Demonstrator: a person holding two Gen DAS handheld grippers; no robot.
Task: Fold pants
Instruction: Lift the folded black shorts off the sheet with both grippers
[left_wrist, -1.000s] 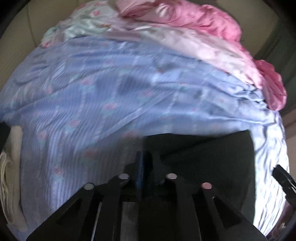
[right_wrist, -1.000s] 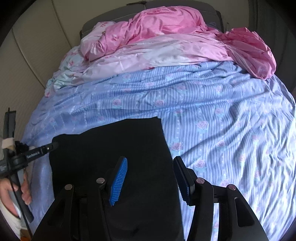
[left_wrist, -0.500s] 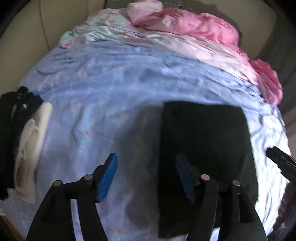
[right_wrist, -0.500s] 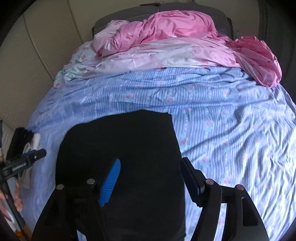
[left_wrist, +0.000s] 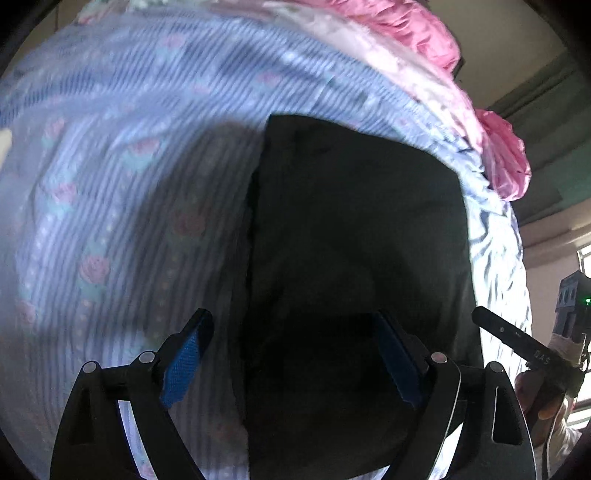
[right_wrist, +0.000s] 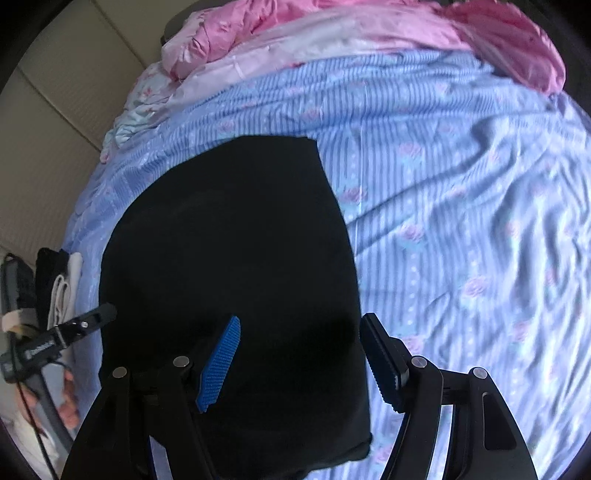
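Observation:
The black pants (right_wrist: 236, 258) lie folded into a flat rectangle on the blue striped bedsheet (right_wrist: 461, 206). They also show in the left wrist view (left_wrist: 354, 258). My right gripper (right_wrist: 299, 358) is open and empty, hovering over the pants' near right edge. My left gripper (left_wrist: 291, 354) is open and empty over the pants' left edge. The left gripper (right_wrist: 74, 328) shows at the left of the right wrist view, and the right gripper (left_wrist: 517, 339) shows at the right edge of the left wrist view.
A crumpled pink quilt (right_wrist: 369, 33) lies across the far end of the bed. Folded black and cream clothes (right_wrist: 59, 280) sit at the bed's left edge by a beige padded wall (right_wrist: 48, 122).
My left gripper let go of the pants and opened, then swung right over their left edge. My right gripper stayed open and moved closer over the pants.

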